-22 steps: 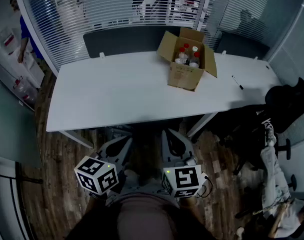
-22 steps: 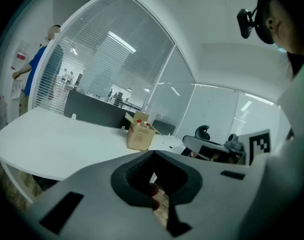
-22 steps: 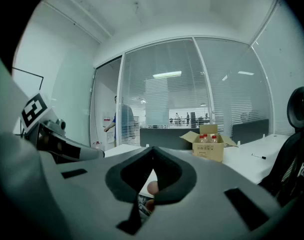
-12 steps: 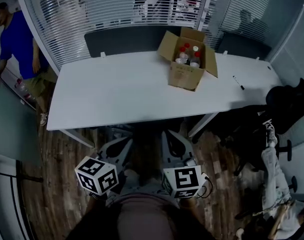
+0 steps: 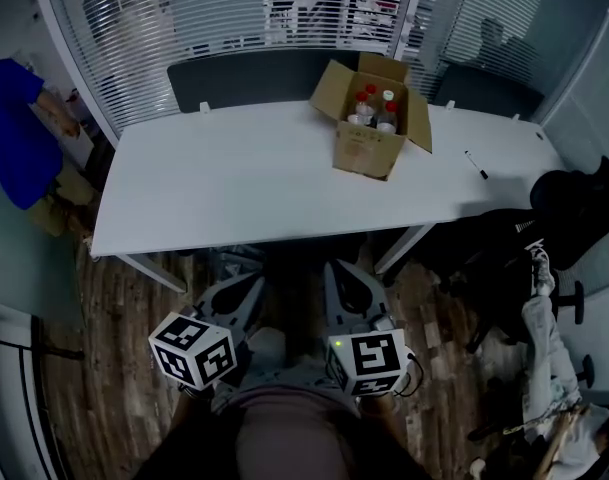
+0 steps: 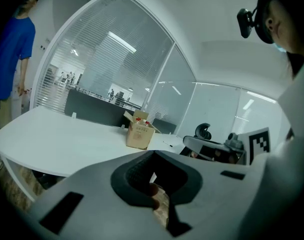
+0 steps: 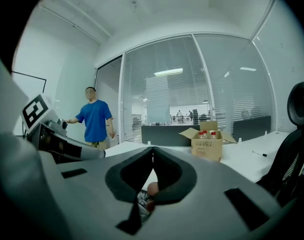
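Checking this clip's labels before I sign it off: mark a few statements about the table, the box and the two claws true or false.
1. The cardboard box on the white table stands open with capped bottles inside. True.
2. The left claw and the right claw are both shut with nothing between them. True.
3. The left claw touches the box. False: both claws are held low, short of the table's near edge, well apart from the box.
4. A pen lies left of the box. False: it lies to the box's right.
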Tool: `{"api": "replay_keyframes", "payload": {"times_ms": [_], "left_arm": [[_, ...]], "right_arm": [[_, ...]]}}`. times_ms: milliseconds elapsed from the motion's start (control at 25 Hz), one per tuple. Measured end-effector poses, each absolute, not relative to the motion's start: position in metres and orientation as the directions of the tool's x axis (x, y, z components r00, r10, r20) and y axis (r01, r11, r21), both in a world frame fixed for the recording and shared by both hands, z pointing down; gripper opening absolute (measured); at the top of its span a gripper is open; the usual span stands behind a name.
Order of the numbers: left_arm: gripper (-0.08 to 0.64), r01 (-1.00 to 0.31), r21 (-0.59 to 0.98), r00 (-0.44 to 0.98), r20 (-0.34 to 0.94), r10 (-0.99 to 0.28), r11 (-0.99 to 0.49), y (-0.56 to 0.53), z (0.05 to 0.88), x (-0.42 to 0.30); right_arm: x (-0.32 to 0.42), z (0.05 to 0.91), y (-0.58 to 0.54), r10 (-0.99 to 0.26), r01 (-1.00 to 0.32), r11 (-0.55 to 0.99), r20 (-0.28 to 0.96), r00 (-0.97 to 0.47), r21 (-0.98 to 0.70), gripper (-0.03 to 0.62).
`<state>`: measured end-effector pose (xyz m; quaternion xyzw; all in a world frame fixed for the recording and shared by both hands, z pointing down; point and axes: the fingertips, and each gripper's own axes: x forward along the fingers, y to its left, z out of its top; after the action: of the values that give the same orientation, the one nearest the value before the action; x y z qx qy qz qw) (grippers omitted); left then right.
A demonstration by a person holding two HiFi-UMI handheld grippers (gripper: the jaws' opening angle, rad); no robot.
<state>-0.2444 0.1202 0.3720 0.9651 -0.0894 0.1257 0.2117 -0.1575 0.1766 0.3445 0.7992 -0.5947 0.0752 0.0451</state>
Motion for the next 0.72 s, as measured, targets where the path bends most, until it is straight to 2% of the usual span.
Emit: {"api": "replay_keyframes", "payload": {"times_ms": [320, 720], "left_arm": [[0.008, -0.221, 0.384, 0.949, 0.296, -0.107, -0.897, 0.115, 0.373, -0.229], [0.008, -0.171, 0.383, 0.950, 0.308, -0.049, -0.908, 0.093, 0.381, -0.176]], "right_arm": [[-0.140, 0.345, 0.176, -0.941, -0.951, -0.306, 0.169, 0.294, -0.048, 0.023], [-0.090, 0.356, 0.165, -0.916, -0.927, -0.369, 0.194, 0.352, -0.064, 0.023]]}}
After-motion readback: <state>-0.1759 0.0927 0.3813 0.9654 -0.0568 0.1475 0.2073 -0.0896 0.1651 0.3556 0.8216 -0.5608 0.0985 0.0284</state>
